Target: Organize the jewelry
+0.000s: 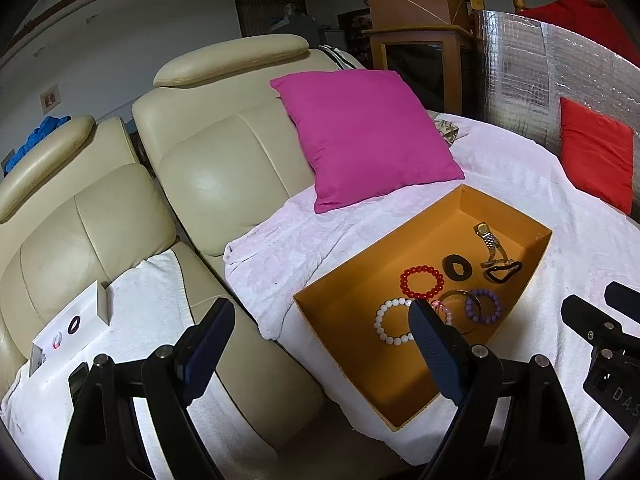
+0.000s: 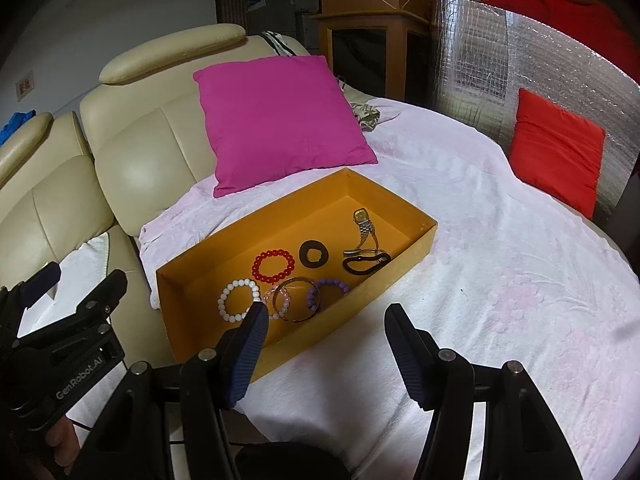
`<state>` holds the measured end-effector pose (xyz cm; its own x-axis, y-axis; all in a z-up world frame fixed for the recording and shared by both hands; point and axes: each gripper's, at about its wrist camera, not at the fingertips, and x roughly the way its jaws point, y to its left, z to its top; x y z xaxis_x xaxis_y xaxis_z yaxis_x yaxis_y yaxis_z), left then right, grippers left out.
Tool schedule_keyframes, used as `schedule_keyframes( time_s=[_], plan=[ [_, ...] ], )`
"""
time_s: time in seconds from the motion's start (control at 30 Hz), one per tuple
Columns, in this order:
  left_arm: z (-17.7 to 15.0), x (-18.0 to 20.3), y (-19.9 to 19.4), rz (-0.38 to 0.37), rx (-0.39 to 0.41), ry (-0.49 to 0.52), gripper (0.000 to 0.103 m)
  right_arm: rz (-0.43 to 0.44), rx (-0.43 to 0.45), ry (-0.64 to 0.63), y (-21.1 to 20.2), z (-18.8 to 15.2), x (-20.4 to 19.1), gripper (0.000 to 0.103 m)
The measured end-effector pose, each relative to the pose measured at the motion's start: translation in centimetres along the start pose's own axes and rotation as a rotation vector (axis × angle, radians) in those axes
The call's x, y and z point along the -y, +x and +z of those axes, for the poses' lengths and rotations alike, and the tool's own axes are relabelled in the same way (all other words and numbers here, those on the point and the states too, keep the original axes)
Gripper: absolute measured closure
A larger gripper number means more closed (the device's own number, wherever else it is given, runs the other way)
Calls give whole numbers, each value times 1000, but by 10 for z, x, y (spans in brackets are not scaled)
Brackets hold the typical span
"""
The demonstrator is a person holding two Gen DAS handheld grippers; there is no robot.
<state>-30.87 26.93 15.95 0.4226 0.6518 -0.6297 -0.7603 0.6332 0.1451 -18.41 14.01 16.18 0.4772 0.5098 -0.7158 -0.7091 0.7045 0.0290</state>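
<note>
- At the far left, on a white towel (image 1: 152, 300) over the seat of a cream leather sofa (image 1: 208, 168), lies a small flat white cardboard box (image 1: 72, 320) with a dark ring-shaped piece and a pinkish beaded piece in it; what they are is too small to tell.
- Near and just right of it, the left gripper (image 1: 320, 316) hangs with its jaws spread wide and nothing between them: its left finger over the sofa seat, its right finger over the near edge of the orange box.
- To the right, a shallow rectangular orange cardboard box (image 2: 192, 276) sits on a pale pink blanket (image 2: 500, 280).
- Inside, left to right: a white bead bracelet (image 2: 239, 299), a red bead bracelet (image 2: 273, 266), a pink bead bracelet (image 2: 282, 301) overlapped by a thin metal bangle (image 2: 296, 298), a flat black ring (image 2: 314, 254), a purple bead bracelet (image 2: 326, 290), a black loop band (image 2: 366, 265) and, farthest, a gold metal wristwatch (image 2: 363, 222).
- The right gripper (image 2: 326, 318) hangs apart-jawed and empty, near the box's near right wall; the jewelry lies just beyond its left finger.
- Far behind stand a magenta square cushion (image 2: 280, 120) and, rightmost, a red cushion (image 2: 560, 148).
</note>
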Motion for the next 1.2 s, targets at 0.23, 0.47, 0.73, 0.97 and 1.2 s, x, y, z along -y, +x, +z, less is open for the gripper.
schedule_keyframes(
  time_s=[0.23, 0.47, 0.73, 0.97, 1.2],
  plan=[
    [1, -1, 1, -8, -1, -3, 14, -2, 0, 4, 1, 1, 0, 38],
    [1, -2, 3, -12, -4, -5, 14, -1, -1, 4, 2, 1, 0, 38],
    [1, -2, 5, -15, -8, -9, 14, -4, -7, 8, 4, 1, 0, 38],
    [-1, -2, 8, -18, -10, -10, 14, -3, -10, 15, 6, 0, 0, 38],
    [-2, -1, 9, -26, -13, -12, 14, 0, -17, 25, 10, -1, 1, 38]
  ],
)
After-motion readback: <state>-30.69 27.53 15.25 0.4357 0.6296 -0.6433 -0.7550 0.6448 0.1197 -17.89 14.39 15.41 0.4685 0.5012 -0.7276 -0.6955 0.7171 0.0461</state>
